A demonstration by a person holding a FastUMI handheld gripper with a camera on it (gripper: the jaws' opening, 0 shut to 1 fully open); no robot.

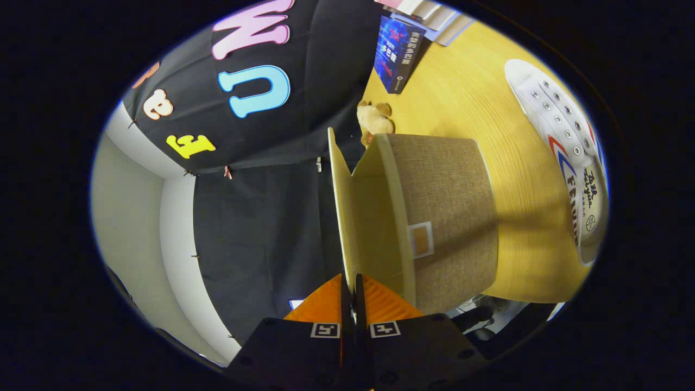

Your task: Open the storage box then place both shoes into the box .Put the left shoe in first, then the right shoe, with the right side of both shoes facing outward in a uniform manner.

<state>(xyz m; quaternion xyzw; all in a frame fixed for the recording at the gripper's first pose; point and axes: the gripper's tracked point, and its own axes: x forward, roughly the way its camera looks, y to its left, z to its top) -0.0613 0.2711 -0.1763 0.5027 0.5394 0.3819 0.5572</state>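
While its fingers pinch the lid's (341,206) edge, the claw (354,304) holds it swung off the fabric box (445,217). Beyond sit a plush toy (373,120) and book (398,53); a white shoe (564,146) lies on the table (478,98) beside the box.

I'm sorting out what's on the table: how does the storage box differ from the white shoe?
The storage box is brownish woven fabric; the shoe is white with red and blue stripes and metal eyelets. The box stands just ahead of the tongs, which pinch its pale lid swung open; the shoe lies apart, beyond the box, untouched. The box looks bulkier than the shoe. Both rest on the wooden table.
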